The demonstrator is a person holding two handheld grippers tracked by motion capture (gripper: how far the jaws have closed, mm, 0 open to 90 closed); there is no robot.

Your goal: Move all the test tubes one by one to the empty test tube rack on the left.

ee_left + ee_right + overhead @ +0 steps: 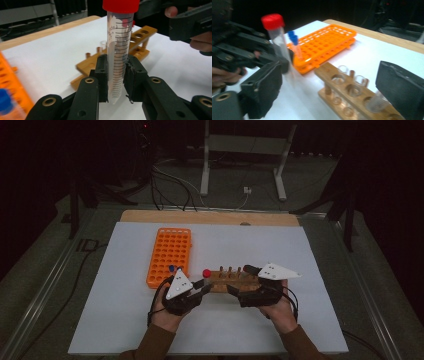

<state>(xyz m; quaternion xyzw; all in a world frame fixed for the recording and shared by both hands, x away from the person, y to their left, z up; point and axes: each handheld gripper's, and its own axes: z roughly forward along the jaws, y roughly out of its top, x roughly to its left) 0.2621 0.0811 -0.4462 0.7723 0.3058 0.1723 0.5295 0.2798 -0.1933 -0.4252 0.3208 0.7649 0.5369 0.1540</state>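
The left hand-held gripper (117, 82) is clamping a clear graduated plastic tube with a red screw cap (119, 57) upright between its pads, just above the white tabletop (50, 62); the left gripper view is showing the printed scale lines, which the high view is rendering as little more than a red dot (206, 273). The right hand-held gripper (337, 85) is standing with its jaws wide apart and nothing between them, above the wooden test-tube rack (342, 100). The right gripper view is also showing blue-capped tubes (294, 40) standing in the orange plastic grid rack (329, 42), blurred. The tube's cap is being cut off at the top of the left gripper view.
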